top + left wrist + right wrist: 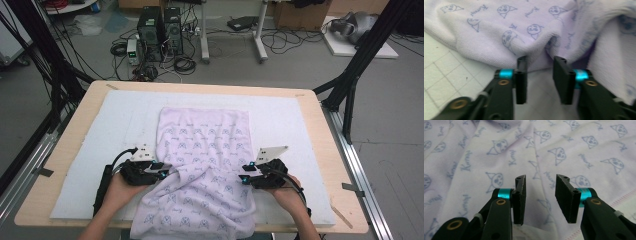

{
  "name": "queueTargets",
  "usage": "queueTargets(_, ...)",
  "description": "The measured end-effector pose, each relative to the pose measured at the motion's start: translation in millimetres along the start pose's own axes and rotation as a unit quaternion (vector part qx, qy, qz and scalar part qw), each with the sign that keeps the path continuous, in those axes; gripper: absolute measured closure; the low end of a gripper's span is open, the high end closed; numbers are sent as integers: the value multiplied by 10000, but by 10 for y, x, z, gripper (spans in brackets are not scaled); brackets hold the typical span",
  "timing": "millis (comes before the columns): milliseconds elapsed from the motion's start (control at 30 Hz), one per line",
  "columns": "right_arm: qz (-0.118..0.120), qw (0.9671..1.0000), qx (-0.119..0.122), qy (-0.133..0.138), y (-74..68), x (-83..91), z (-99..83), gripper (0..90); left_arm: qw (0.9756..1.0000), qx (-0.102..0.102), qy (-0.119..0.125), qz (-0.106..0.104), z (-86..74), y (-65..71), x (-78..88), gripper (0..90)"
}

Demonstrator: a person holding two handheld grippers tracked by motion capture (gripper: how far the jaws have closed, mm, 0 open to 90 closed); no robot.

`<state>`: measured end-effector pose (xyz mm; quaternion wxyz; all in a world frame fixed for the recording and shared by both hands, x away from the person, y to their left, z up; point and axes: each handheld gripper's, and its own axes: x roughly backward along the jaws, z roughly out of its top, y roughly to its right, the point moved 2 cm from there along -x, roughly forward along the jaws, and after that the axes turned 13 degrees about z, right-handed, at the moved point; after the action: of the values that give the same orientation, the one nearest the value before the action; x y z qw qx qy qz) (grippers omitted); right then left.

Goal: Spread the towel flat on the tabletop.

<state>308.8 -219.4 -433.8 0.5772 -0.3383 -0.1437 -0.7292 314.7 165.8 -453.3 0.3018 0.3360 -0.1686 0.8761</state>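
Pale lilac terry towel (202, 170) printed with small blue cat faces and script, lying on white padded mat (100, 150) over light wooden table (75, 120). Placed at the middle of the table, far edge well short of the far table edge, near end draped over the near table edge between the person's forearms.

Long axis: running from near table edge to far table edge, roughly square to both. Far end flat and straight-edged; near half rumpled, with folds bunched toward each side.

Left gripper (159, 170) at the towel's left side edge, near the near-left corner of the table. Jaws parted in the left gripper view (539, 72), a hump of towel edge just beyond the tips, nothing pinched between them.

Right gripper (248, 174) at the towel's right side edge. Jaws likewise parted (540, 195), hovering over printed cloth, no fabric clamped.

Progress, as a judgement: looks like a fold or spread of the towel, early to middle stage. Far half laid out smooth; near half not yet flattened or folded. Both jaws released, so either a grasp of the side edges about to be taken or a hold just let go; cannot tell which from cloth alone. Left to do: secure both edges, then square up or fold the near half.
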Motion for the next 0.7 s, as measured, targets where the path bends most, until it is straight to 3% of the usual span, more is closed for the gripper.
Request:
queueTargets(67,-113,9998,-87,99,60,46,-21,607,10000,-11,29,94,20,-8,-32,592)
queueTargets(133,-137,9995,-226,168,128,59,-42,607,9998,10,28,175,40,-15,-48,692)
queueTargets(233,-144,9995,-296,38,209,-6,-55,606,9999,38,99,130,48,-39,-63,843)
queueTargets(333,-102,9993,-325,-127,248,-80,-59,598,9996,73,192,198,60,-58,-34,861)
queueTargets(500,-70,9993,-313,-195,255,-105,-62,596,9987,192,390,274,122,-197,150,866)
queueTargets(600,-65,9992,-294,-246,262,-123,-66,596,9975,173,494,474,214,-327,270,866)
queueTargets(700,-71,9993,-277,-240,278,-152,-56,597,9950,367,616,700,307,-453,319,858)
